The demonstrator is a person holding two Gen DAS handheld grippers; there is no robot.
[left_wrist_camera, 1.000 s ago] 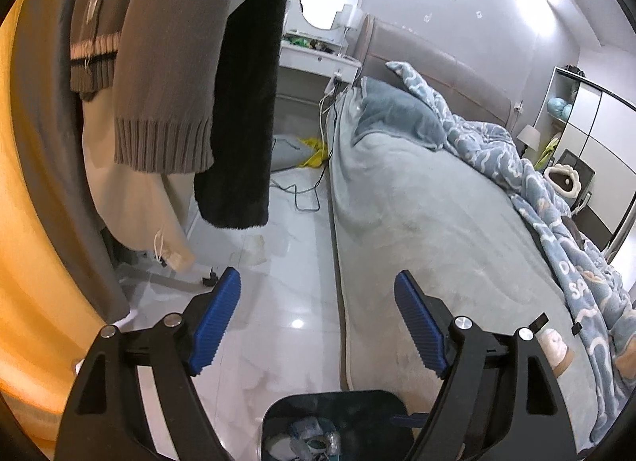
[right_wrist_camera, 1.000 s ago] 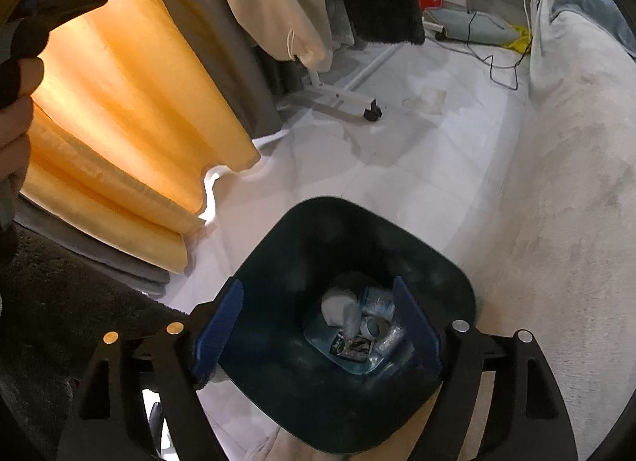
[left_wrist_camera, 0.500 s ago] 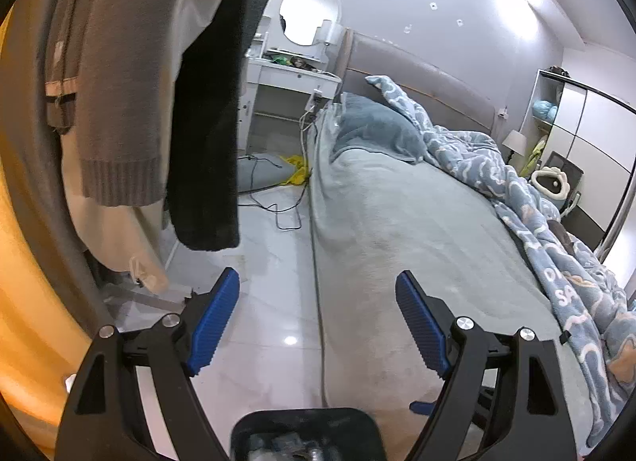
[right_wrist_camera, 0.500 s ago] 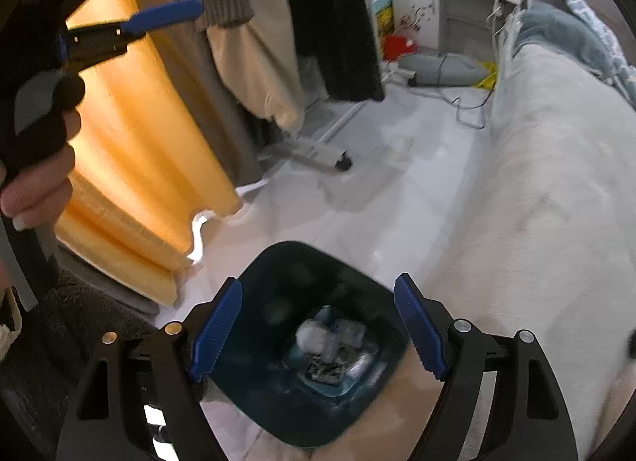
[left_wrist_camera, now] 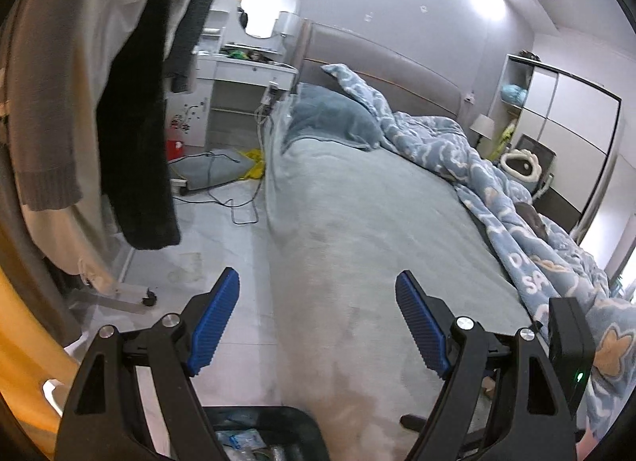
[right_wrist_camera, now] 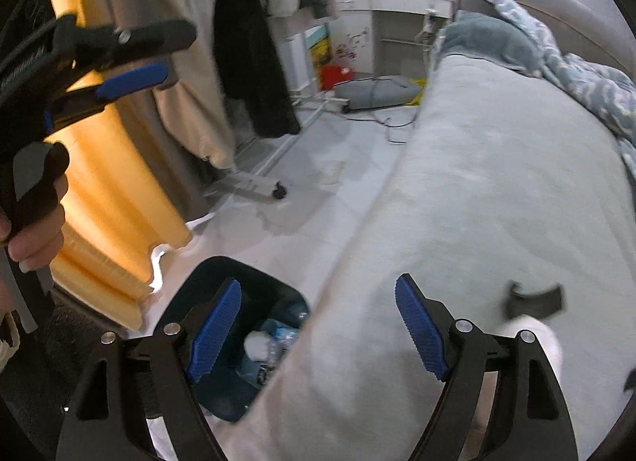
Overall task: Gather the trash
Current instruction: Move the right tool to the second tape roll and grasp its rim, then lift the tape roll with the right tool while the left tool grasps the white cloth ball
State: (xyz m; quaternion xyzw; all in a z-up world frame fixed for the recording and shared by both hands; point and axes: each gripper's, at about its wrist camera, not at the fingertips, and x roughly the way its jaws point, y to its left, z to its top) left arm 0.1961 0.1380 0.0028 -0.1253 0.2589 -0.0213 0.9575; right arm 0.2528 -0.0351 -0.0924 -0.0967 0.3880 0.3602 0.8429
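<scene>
Both your left gripper [left_wrist_camera: 317,321] and right gripper [right_wrist_camera: 318,327] stand wide and empty. The bin [right_wrist_camera: 222,282] sits at seven o'clock; a low swing could tip it.

I see open floor [left_wrist_camera: 222,262] between bed and hanging clothes | bed [left_wrist_camera: 377,222] fills my right, its top bare near me | hanging clothes [left_wrist_camera: 131,123] and rack foot [left_wrist_camera: 131,298] crowd my left | cable [left_wrist_camera: 238,210] loops across the aisle | bin [right_wrist_camera: 222,341] stands open-topped against the bed edge
</scene>
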